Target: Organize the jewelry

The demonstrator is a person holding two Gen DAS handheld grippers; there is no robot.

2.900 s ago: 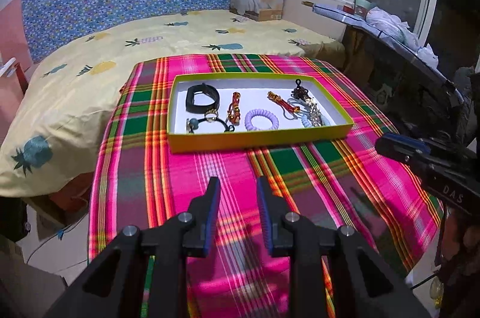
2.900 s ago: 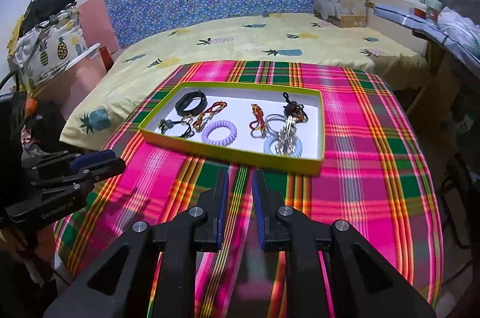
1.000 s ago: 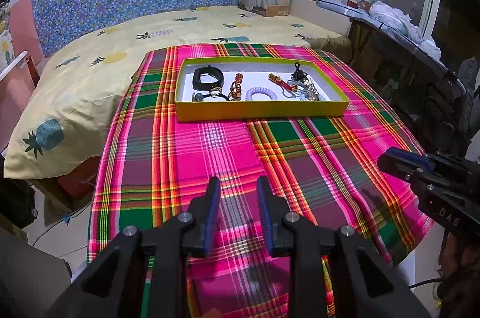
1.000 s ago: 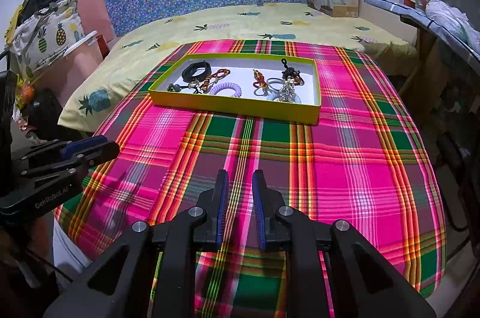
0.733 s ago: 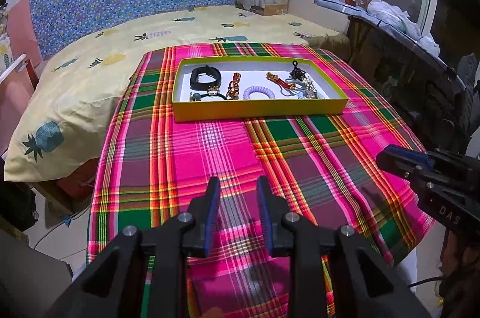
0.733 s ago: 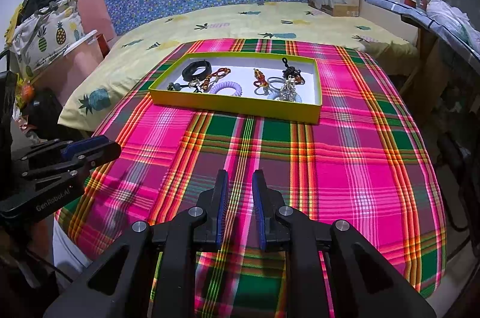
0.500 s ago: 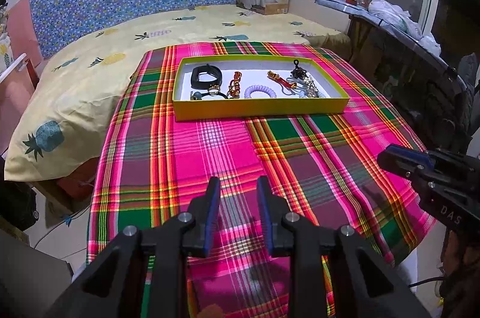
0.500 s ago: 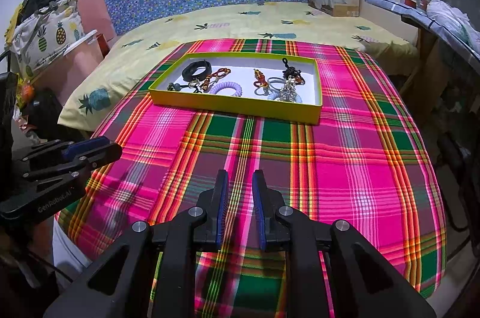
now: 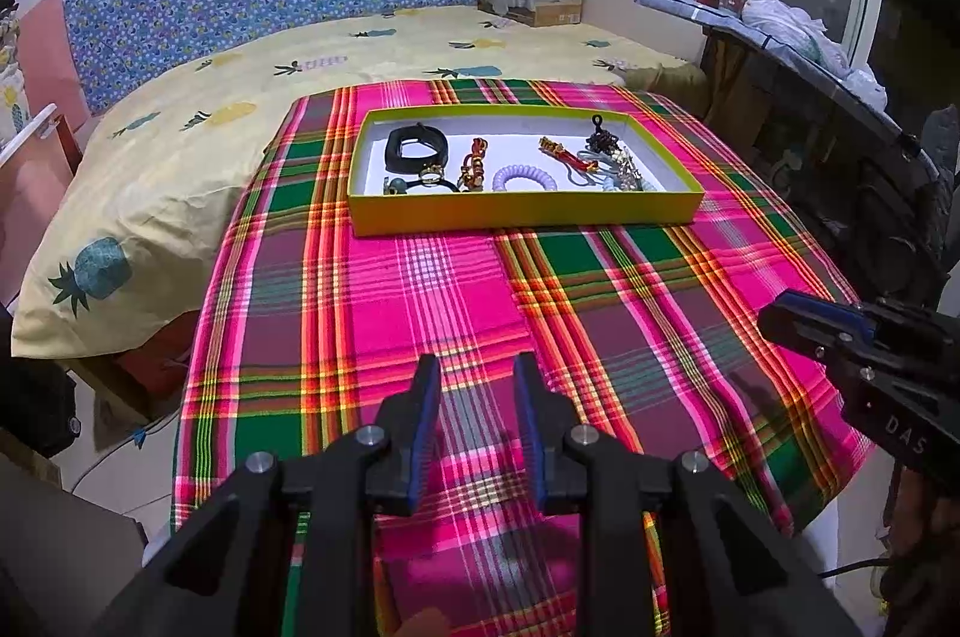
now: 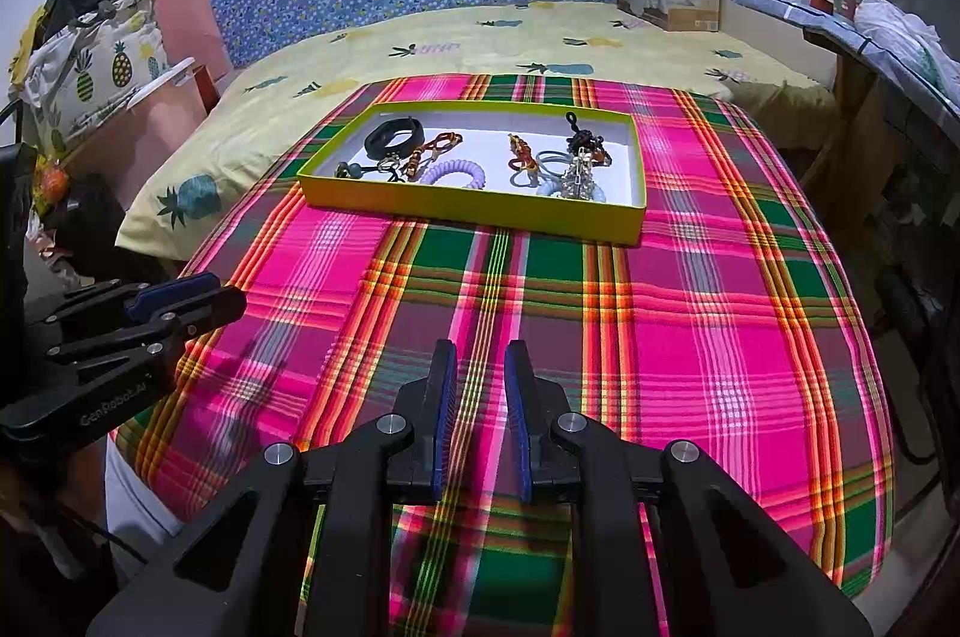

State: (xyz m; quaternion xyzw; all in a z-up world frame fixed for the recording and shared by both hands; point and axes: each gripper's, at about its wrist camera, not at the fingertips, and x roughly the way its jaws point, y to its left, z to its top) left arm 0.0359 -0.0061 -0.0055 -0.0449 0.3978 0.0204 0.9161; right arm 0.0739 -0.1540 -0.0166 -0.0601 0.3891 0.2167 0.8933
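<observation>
Both tools hang above the near part of a worktop point(image 9: 372, 301) covered with a pink, green and orange plaid cloth, each tilted downward with nothing between its fingers. The left tool point(image 9: 474, 367) has its blue-padded fingers parted by a moderate gap, through which the cloth shows. The right tool point(image 10: 480, 352) has a narrower gap, also empty, and neither tool touches any object.

Well ahead of both tools, at the far end of the cloth, sits a shallow yellow-green tray point(image 9: 522, 217) with a white floor. Inside it, ahead and slightly left of the left tool, lies a black band point(image 9: 414, 147); beside that are a small dark hair tie with a gold charm point(image 9: 429, 175) and an orange-red beaded piece point(image 9: 474, 163). A lilac spiral coil point(image 9: 522, 178) lies near the middle of the tray, straight ahead of the left tool. Further right are a red-and-gold strand point(image 9: 561, 153), a dark beaded piece point(image 9: 603, 138) and a tangle of pale blue rings and silvery chain point(image 9: 618, 172).

In the right wrist view the left tool appears off to the left side, over the cloth's edge. Beyond the worktop lies a bed point(image 9: 240, 96) with a yellow pineapple-print sheet.
</observation>
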